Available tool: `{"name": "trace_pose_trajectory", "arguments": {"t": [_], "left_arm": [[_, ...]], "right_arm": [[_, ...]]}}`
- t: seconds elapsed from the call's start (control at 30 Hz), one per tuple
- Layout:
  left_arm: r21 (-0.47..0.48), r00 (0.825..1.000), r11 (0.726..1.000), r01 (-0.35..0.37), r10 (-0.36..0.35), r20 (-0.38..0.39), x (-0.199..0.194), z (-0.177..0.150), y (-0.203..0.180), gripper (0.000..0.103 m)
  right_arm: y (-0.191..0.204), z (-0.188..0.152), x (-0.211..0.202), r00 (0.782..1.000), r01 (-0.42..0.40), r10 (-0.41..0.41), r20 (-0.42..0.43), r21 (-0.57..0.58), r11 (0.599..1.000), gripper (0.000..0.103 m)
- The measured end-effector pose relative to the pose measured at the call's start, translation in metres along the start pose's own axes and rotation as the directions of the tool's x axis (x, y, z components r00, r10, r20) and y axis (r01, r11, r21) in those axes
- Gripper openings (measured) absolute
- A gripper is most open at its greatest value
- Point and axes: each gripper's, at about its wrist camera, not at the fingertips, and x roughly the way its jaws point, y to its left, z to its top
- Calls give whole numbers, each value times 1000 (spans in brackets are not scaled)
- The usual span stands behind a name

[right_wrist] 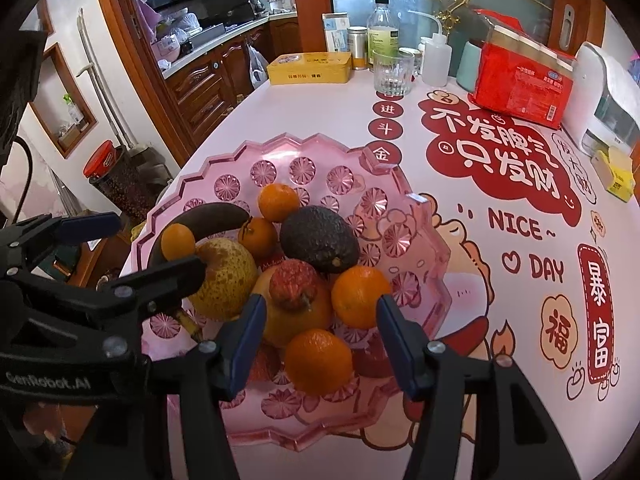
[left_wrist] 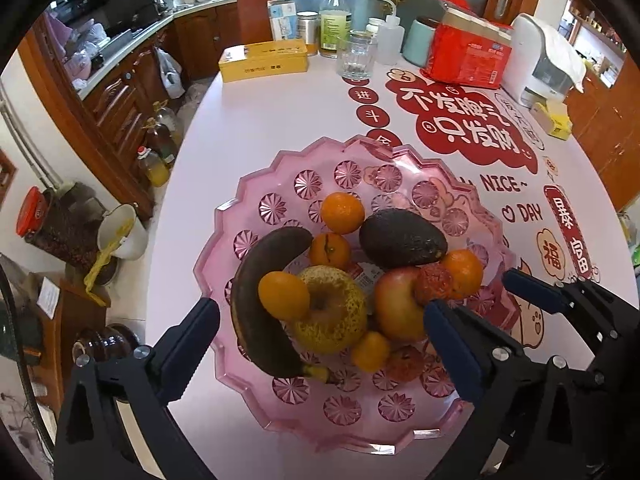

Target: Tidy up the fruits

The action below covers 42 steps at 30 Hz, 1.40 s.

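Both claws hang over the near rim of the pink fruit bowl (left_wrist: 224, 364), pointing down into it, and neither grips anything. The left gripper (left_wrist: 320, 328) stands wide, its fingers straddling the near-left pile with nothing pressed between them; that spread reads as room enough to come down around a bulky fruit. The right gripper (right_wrist: 320, 324) is partly open, its gap framing a small orange (right_wrist: 318, 362) that lies loose in the bowl just below the pads, which looks like the fit for a small round piece.

All the fruit already sits heaped in the bowl, so the sorting seems largely done. Nearest left, a dark overripe banana (left_wrist: 260, 312) curves round a speckled pear (left_wrist: 332, 312), with a small orange wedged on top between them. To the right lies a red apple (left_wrist: 396, 308) carrying a knobbly red fruit. Farther back rests a dark avocado (left_wrist: 402, 244), flanked by more oranges. Beyond the bowl, on the printed tablecloth (left_wrist: 280, 120), stand a glass (left_wrist: 356, 56), bottles and a yellow tin (left_wrist: 264, 60), well apart from the work.
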Motion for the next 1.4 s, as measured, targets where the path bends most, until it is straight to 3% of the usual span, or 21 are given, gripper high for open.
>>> {"name": "trace_pose_trajectory", "arguments": {"t": [0.5,0.77,0.87,1.07,1.4], "left_arm": [[-48,1000,998,-30,30,0,-32,-7,-31,101],[-34,997,998,-55,57,52,-70,-7,-66,102],[-39,994,997,-69,72,78,-86,-8,-85,102],[-71,992,995,-64,71,104,-104,-10,-115,102],[-82,987,992,-98,107,118,-113,-13,-150,102]], "right_arm": [[-47,-17,-41,1000,18,-17,-16,57,998,58],[-74,-18,-90,999,30,-30,12,29,999,58],[-84,-17,-108,997,73,-74,13,33,997,58],[-102,-23,-143,990,112,-116,86,43,993,62],[-131,-27,-156,990,86,-93,107,69,994,64]]}}
